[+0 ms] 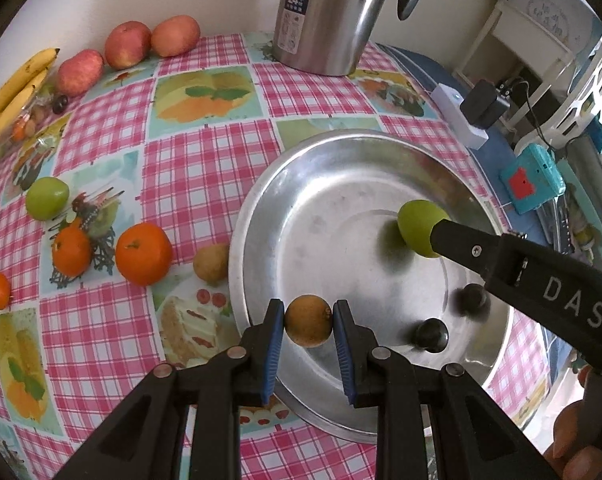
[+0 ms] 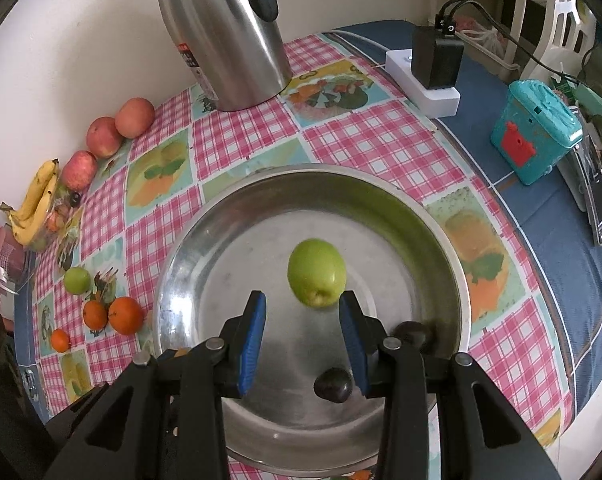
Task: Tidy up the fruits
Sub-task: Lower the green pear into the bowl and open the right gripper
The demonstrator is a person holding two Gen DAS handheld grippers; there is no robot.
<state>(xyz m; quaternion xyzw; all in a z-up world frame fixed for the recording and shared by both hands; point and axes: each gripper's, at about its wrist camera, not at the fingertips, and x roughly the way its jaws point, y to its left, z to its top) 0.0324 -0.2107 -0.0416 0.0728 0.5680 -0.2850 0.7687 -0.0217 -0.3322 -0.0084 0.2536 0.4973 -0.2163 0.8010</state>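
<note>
My left gripper point(image 1: 308, 314) is shut on a small round brown fruit point(image 1: 308, 321), held over the near-left rim of the steel basin point(image 1: 253, 216). My right gripper point(image 2: 302, 298) hangs open above the basin floor point(image 2: 221, 264). A green fruit point(image 2: 316, 272) sits just past its tips, close against the right pad and apart from the left one. In the left wrist view that green fruit point(image 1: 419, 232) shows at the tip of the right gripper's finger point(image 1: 465, 242). Two dark fruits point(image 1: 432, 335) point(image 1: 472, 299) lie in the basin's near-right part.
On the checked cloth left of the basin lie another brown fruit point(image 1: 211, 263), three oranges point(image 1: 143, 253), a green fruit point(image 1: 47, 198), three apples point(image 1: 127, 45) and bananas point(image 1: 17, 88). A steel flask point(image 1: 329, 16) stands behind; a power strip point(image 1: 459, 116) and teal box point(image 1: 531, 184) sit at the right.
</note>
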